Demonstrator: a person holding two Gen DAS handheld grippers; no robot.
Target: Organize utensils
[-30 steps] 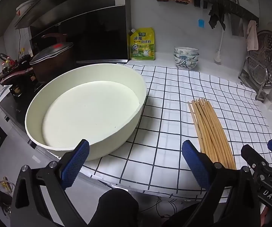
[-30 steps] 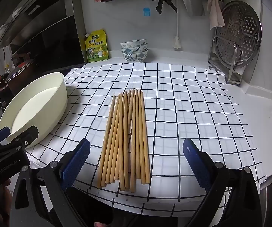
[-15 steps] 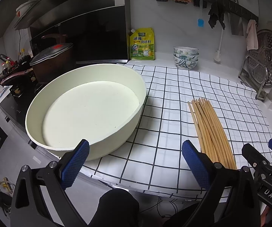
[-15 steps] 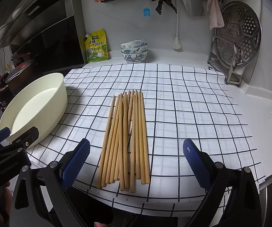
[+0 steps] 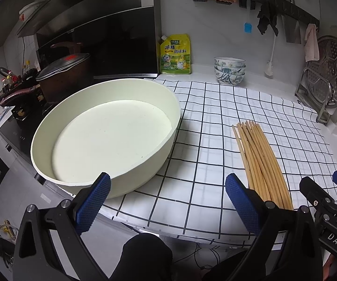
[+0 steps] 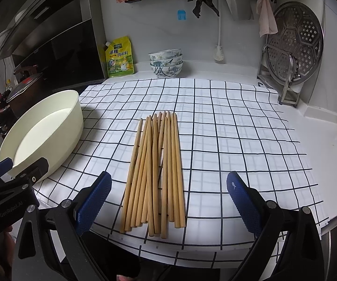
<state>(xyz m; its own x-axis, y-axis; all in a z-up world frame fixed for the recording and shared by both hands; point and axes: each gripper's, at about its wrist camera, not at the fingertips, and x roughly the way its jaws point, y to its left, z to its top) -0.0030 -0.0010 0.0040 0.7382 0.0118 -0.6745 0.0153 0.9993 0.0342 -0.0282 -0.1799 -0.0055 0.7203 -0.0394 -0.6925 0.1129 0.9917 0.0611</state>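
Note:
Several wooden chopsticks (image 6: 155, 171) lie side by side on the white checked cloth (image 6: 227, 128), pointing away from me. My right gripper (image 6: 168, 201) hovers open just before their near ends, empty. The same chopsticks (image 5: 261, 161) appear at the right of the left wrist view. A wide cream basin (image 5: 51, 126) stands empty on the cloth's left part. In front of its near rim, my left gripper (image 5: 167, 201) is open and holds nothing. The basin (image 6: 74, 107) also shows at the left of the right wrist view.
A stack of patterned bowls (image 6: 166, 63) and a yellow seasoning pouch (image 6: 119, 57) stand at the back wall. A steel steamer rack (image 6: 294, 46) leans at the back right. A lidded dark pot (image 5: 63, 75) sits on the stove left of the basin.

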